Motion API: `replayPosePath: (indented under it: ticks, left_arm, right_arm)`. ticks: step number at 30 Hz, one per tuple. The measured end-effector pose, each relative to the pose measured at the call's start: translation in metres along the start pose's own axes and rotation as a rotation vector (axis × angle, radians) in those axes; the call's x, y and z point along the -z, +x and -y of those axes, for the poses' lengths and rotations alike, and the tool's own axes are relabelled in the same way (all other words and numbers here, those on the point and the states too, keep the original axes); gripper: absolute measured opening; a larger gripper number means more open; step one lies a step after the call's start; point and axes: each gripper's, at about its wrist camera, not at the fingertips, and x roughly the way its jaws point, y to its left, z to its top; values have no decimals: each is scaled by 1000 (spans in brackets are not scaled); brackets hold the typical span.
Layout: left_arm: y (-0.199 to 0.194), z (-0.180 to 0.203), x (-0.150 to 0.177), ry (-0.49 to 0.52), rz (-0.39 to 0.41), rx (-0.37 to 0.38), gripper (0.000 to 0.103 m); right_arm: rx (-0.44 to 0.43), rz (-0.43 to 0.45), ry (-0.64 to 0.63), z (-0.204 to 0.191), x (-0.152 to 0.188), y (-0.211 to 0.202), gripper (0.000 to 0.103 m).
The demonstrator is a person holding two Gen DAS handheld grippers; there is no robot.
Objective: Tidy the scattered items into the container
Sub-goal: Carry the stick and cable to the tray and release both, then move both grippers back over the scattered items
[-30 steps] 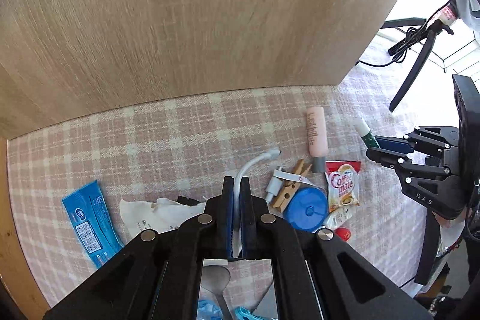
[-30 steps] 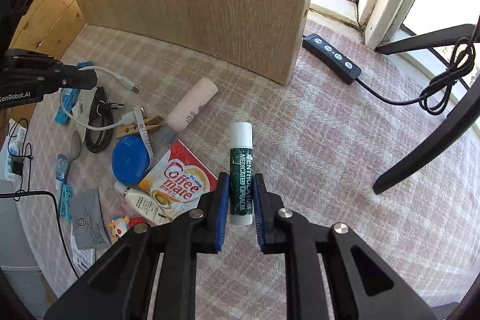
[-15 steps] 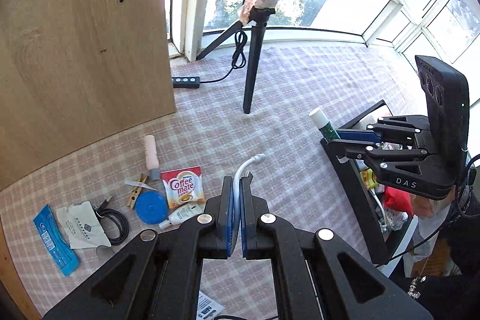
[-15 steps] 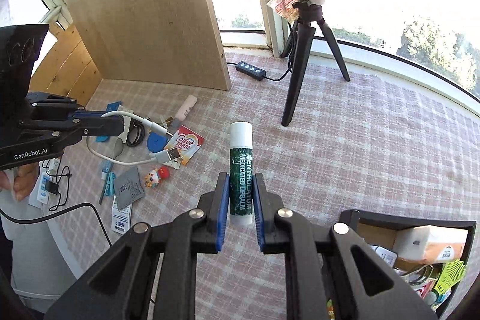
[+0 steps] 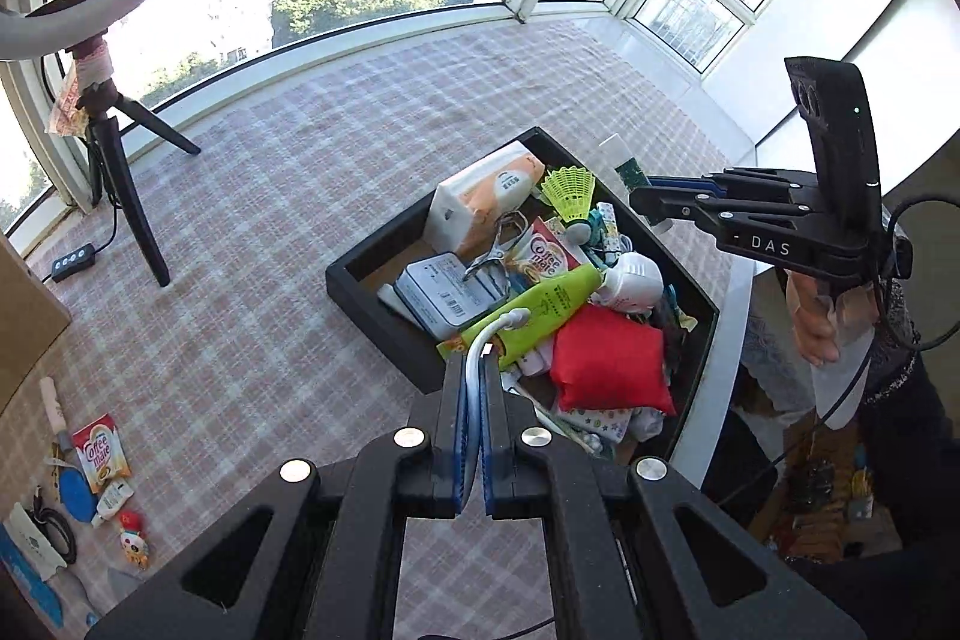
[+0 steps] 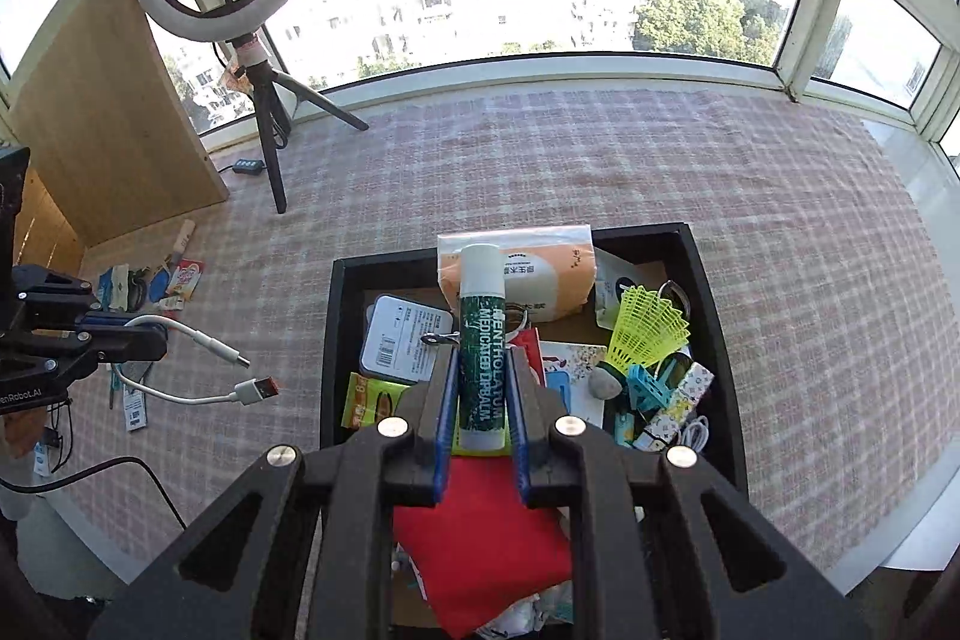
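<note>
My left gripper (image 5: 474,367) is shut on a white USB cable (image 5: 489,331) and holds it above the near edge of the black container (image 5: 372,289). In the right wrist view the cable (image 6: 198,340) dangles from that gripper (image 6: 159,340), left of the container (image 6: 332,340). My right gripper (image 6: 480,364) is shut on a green and white lip balm stick (image 6: 480,328), held above the container's middle. In the left wrist view the right gripper (image 5: 645,202) and the lip balm stick (image 5: 624,163) hover over the container's far side.
The container holds a tissue pack (image 5: 480,196), a red pouch (image 5: 609,361), a yellow shuttlecock (image 6: 645,325) and several other items. Scattered items (image 5: 96,466) lie on the checked cloth at left. A ring light tripod (image 6: 270,142) and a wooden board (image 6: 102,124) stand behind.
Both grippers have carried their items away from the scattered pile to above the black container. The cable and the lip balm stay gripped.
</note>
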Motion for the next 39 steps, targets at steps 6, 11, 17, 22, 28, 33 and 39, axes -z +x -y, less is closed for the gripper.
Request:
replayPosePath:
  ticks: [6,11,17,22,28,33,39]
  left_arm:
    - [40,79,-12,114,-63,120,3]
    - [65,127,-2,194,-138,196,3]
    - [92,156,14,231,-213,228,3]
    - [107,149,14,193,-207,118,55]
    - [88,133,11,179,-129,42,55]
    - [73,113,15,144,-83,-25,55]
    - [41,72,35,68,-6,-122,55]
  right_arm:
    - [78,-18,101,54,43,-11,15]
    - [93,-37,166,78,74,-10,15]
    - [135,-50,175,91,84,-6,15]
    - [147,-60,152,91,79,0,40]
    - [128,-18,146,85,74,-8,41]
    - [93,2,117,67,65,-6,41]
    - [47,18,25,29,53,3,41]
